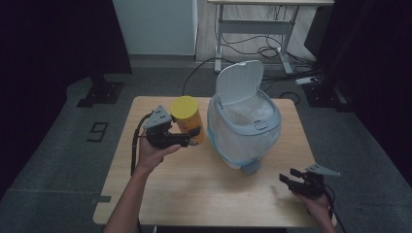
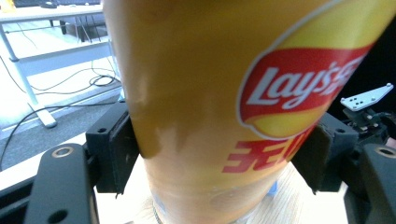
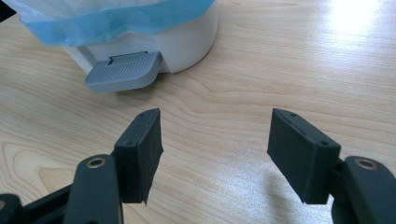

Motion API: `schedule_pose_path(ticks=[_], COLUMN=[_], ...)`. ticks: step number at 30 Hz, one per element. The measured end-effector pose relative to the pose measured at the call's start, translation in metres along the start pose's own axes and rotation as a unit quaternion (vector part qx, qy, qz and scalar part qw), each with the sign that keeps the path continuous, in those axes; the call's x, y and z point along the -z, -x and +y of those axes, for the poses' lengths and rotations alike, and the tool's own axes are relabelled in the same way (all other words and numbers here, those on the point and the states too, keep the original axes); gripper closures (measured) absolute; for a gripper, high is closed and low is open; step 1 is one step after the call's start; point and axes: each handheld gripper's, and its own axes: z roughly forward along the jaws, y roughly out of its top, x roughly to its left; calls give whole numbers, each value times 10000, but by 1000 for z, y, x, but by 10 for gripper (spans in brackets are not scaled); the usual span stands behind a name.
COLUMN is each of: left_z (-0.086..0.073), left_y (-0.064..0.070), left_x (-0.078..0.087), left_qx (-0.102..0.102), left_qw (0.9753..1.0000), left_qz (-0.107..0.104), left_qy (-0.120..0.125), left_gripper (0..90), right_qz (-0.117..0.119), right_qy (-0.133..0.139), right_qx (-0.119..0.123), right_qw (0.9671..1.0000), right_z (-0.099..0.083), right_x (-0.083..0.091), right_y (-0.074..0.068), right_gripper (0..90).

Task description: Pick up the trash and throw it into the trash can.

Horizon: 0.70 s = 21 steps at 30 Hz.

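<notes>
I had the can (image 1: 187, 119) clamped in my left gripper (image 1: 187, 139), its two jaws pressed against the yellow sides low on the tube, as the left gripper view showed with the can (image 2: 210, 107) squeezed between the black pads. It stood upright, held just left of the bin (image 1: 244, 127), near the table's (image 1: 194, 194) far left part; whether its base was resting on the wood or just above it I could not tell. The bin's lid (image 1: 239, 82) was up and the bag-lined mouth open, so I judged the step in hand to be carrying the can over for dropping in. My right gripper (image 1: 290, 178) sat low at the near right of the table, jaws spread wide with nothing between them, looking at the grey pedal (image 3: 123, 71) at the bin's foot. The next move, I reckoned, called for lifting the can clear of the rim, swinging it right over the opening, and only then letting the jaws part.
</notes>
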Motion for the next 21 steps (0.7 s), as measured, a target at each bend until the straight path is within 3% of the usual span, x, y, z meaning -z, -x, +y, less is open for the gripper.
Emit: schedule_pose_path(ticks=[16, 21], left_z=[18, 21], left_y=[2, 3], left_x=[-4, -4], left_qx=[-17, -10], left_qw=[9999, 9999], left_qz=[-89, -114], left_qy=[92, 113], left_gripper=[246, 246], right_qz=[23, 15], right_qy=[-67, 22], right_qx=[-9, -12], right_qw=[10000, 10000], right_z=[-1, 1], right_x=[-2, 1], right_y=[0, -1], right_gripper=[344, 345])
